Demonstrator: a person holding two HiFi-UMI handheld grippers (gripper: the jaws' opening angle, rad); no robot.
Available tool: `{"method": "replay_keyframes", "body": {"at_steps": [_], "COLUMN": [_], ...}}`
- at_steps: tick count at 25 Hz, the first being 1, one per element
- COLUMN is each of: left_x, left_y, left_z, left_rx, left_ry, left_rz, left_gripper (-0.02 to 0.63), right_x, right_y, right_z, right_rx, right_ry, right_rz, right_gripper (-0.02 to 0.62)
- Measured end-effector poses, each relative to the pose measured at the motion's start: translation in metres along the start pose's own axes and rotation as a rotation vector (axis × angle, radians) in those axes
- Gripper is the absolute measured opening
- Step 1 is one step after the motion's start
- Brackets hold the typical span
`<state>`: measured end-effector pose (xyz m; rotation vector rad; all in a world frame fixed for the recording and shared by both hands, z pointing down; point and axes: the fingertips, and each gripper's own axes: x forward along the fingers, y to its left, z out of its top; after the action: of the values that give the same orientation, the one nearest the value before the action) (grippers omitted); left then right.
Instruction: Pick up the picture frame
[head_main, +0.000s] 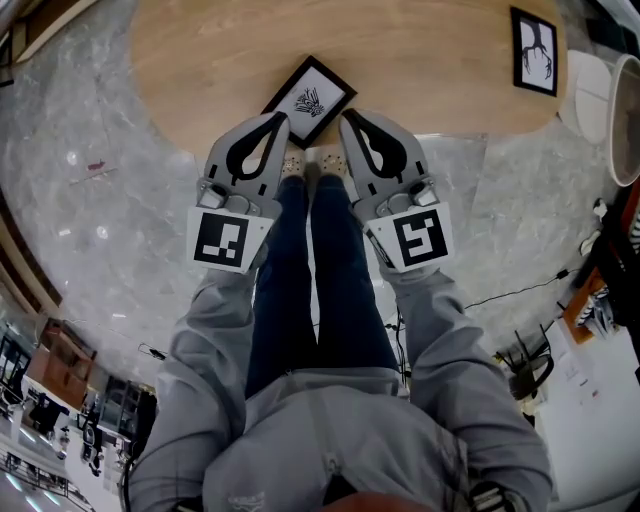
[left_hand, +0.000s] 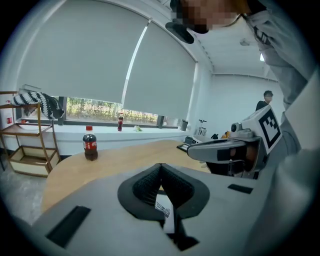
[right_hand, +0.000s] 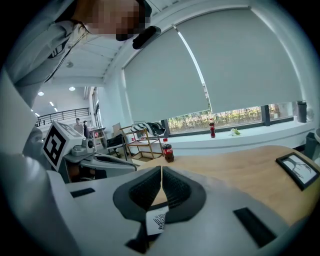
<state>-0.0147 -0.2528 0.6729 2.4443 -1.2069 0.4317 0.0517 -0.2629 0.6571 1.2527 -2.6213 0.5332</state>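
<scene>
Left gripper (head_main: 277, 120) and right gripper (head_main: 347, 121) are both pinched shut, nothing in them. The black picture frame (head_main: 310, 98) lies flat at the wooden table's (head_main: 420, 60) near edge, just past their tips. It's probably light, stiff and slick-fronted, so I'd grab the border at the near corner.

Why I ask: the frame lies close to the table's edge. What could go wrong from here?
Both the left gripper and right gripper are shut; arriving closed, they might shove the picture frame along the table instead of gripping it. It seems to lie flat, so the jaws may slip off.
</scene>
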Motion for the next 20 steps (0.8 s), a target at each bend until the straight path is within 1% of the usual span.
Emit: {"method": "replay_keyframes", "body": {"at_steps": [6,12,20], "left_x": [0.009,0.015,0.026], "left_y": [0.011,0.019,0.024], "left_z": [-0.027,-0.047,-0.074], "left_rx": [-0.046,-0.024,-0.015], "left_ry": [0.041,0.043,0.093], "left_rz": [0.011,0.006,0.001], "left_gripper": [0.018,0.018,0.018], "right_x": [0.003,0.004,0.009], "right_y": [-0.005,-0.003,-0.013], "right_z": [-0.027,-0.053,-0.078], "right_rx": [0.024,0.023,0.03], "right_ry": [0.025,0.081,0.119], "right_rz": [-0.029,-0.024,-0.044], "right_gripper": [0.034,0.034,0.034]}}
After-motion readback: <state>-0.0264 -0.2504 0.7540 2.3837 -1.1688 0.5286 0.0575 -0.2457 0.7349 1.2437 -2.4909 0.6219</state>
